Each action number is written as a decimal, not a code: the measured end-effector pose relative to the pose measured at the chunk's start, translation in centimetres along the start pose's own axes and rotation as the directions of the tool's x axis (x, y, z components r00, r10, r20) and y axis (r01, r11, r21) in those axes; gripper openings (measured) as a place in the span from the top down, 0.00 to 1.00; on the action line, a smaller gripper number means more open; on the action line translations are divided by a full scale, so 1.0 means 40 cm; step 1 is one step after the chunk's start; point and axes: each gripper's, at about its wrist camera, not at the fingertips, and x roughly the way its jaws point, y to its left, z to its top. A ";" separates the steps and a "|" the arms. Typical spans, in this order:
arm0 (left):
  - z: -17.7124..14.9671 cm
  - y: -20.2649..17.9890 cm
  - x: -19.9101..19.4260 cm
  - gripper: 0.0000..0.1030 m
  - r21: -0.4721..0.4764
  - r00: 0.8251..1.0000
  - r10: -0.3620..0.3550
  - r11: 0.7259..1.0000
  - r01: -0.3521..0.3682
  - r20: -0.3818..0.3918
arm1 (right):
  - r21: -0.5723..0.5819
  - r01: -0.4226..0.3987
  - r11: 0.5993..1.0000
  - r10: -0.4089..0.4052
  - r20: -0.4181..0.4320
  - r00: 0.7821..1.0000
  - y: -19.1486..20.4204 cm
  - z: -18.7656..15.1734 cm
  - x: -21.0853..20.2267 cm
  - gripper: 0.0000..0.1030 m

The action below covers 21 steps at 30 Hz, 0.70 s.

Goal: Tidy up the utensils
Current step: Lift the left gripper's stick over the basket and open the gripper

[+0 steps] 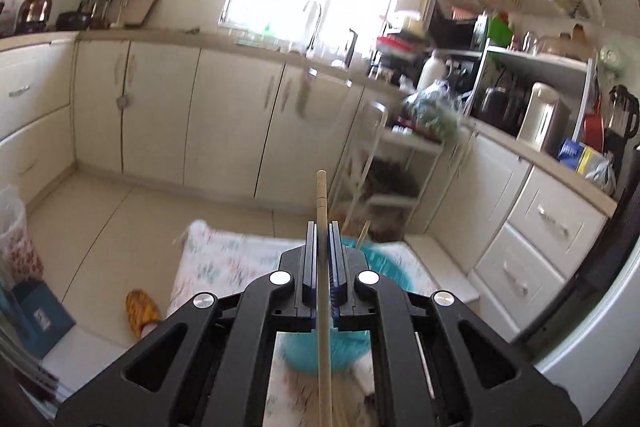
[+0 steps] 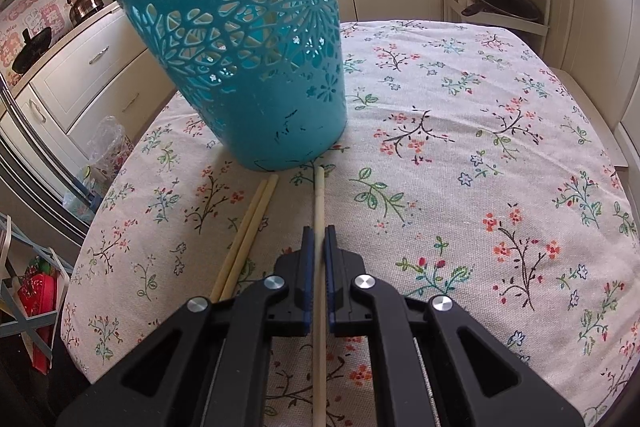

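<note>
Left wrist view first: my left gripper (image 1: 322, 227) is clamped on one chopstick (image 1: 322, 195), which runs straight out between the jaws and pokes past the tips, lifted clear above the table (image 1: 224, 259). Below it I see the teal basket (image 1: 372, 259), partly hidden by the gripper, with another stick's end showing at its rim. The picture is blurred, so finer detail escapes me.

Right wrist view: my right gripper (image 2: 319, 231) is closed on a paler chopstick (image 2: 319, 195) lying on the flowered cloth (image 2: 460, 147), its far tip just short of the basket (image 2: 248, 59). Two more sticks (image 2: 250, 223) lie together to the left, near the basket's foot. These sticks are light, stiff and smooth, I judge; gripped mid-length they should stay balanced, though they may swivel.
</note>
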 end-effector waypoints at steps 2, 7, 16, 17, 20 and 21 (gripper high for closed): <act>0.040 -0.022 0.032 0.95 -0.013 0.999 -0.011 1.000 0.012 0.043 | 0.003 -0.002 1.000 0.002 0.000 1.000 0.001 0.000 -0.001 0.94; 0.103 -0.074 0.115 0.95 -0.064 0.992 -0.006 0.998 0.014 0.130 | 0.015 -0.013 1.000 0.013 0.001 1.000 -0.008 0.001 -0.002 0.94; 0.093 -0.103 0.232 0.95 -0.100 0.988 0.026 0.995 -0.011 0.149 | 0.052 -0.054 0.997 0.054 0.001 0.999 -0.034 0.006 0.001 0.94; 0.085 -0.102 0.239 0.95 -0.104 0.989 0.028 0.995 -0.013 0.146 | 0.056 -0.059 0.997 0.059 0.001 0.998 -0.036 0.005 -0.001 0.94; 0.067 -0.096 0.255 0.95 -0.102 0.991 0.038 0.994 -0.026 0.125 | 0.062 -0.065 0.996 0.065 0.001 0.998 -0.041 0.005 0.000 0.94; 0.059 -0.097 0.257 0.95 -0.098 0.992 0.039 0.995 -0.028 0.119 | 0.063 -0.065 0.996 0.065 0.001 0.998 -0.039 0.003 0.001 0.94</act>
